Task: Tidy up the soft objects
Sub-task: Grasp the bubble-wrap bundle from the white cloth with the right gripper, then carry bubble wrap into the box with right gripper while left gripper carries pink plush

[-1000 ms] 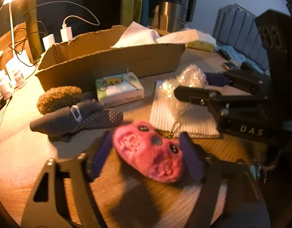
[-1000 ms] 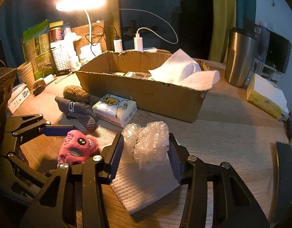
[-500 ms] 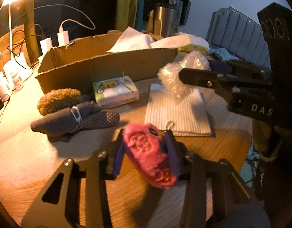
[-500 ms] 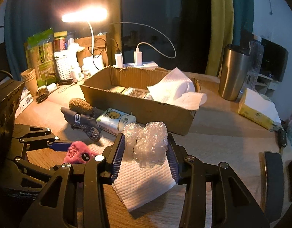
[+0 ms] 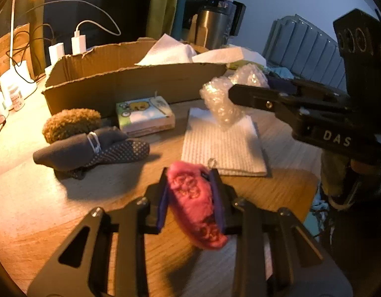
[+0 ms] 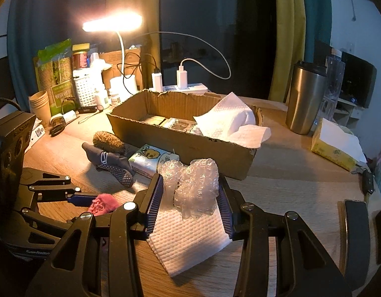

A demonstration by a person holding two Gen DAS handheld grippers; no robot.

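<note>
A pink plush toy (image 5: 192,203) with a small key ring sits squeezed between the blue pads of my left gripper (image 5: 189,175), whose jaws are closing on it just above the wooden table. In the right wrist view the toy (image 6: 102,203) peeks out at the lower left. My right gripper (image 6: 190,185) is shut on a wad of clear bubble wrap (image 6: 197,173), held over a folded white paper towel (image 6: 188,242). Behind stands an open cardboard box (image 6: 180,148) with white paper draped over its right end.
Grey grip socks (image 5: 86,148), a brown fuzzy piece (image 5: 69,123) and a tissue pack (image 5: 145,116) lie in front of the box. A steel tumbler (image 6: 304,99) and a yellow tissue box (image 6: 334,148) stand at the right. A lit lamp (image 6: 113,23), chargers and jars crowd the back left.
My left jaws have closed in from wide apart onto the pink plush toy, which now stands narrow between the pads. The right gripper keeps its hold on the bubble wrap, slightly higher.
</note>
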